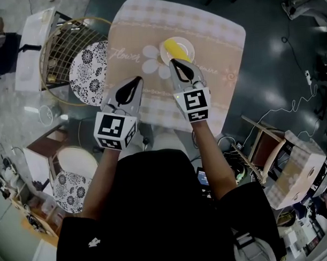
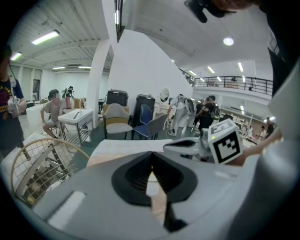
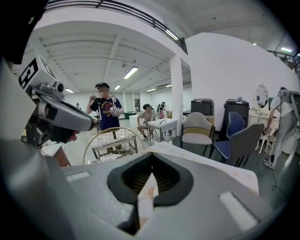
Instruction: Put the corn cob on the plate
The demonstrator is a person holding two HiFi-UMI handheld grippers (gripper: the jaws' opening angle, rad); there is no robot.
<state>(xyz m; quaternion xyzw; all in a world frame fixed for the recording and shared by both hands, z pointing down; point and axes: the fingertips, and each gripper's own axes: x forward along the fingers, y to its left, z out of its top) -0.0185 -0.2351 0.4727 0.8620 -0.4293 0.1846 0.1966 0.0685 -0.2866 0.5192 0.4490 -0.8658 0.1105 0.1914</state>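
On the table's beige cloth [image 1: 216, 32], the corn cob [image 1: 174, 47] lies on the small pale plate [image 1: 189, 45], next to a white flower print. The right gripper [image 1: 173, 62] is clenched on nothing, and in the head view its tip overlaps the plate's near rim. The left gripper [image 1: 138, 79], also closed and empty, hovers beside it over the cloth. Left of the table stand a wire basket [image 1: 52, 44] and a black-and-white patterned dish [image 1: 89, 71]. A white cable [image 1: 291, 109] lies on the floor at the right.
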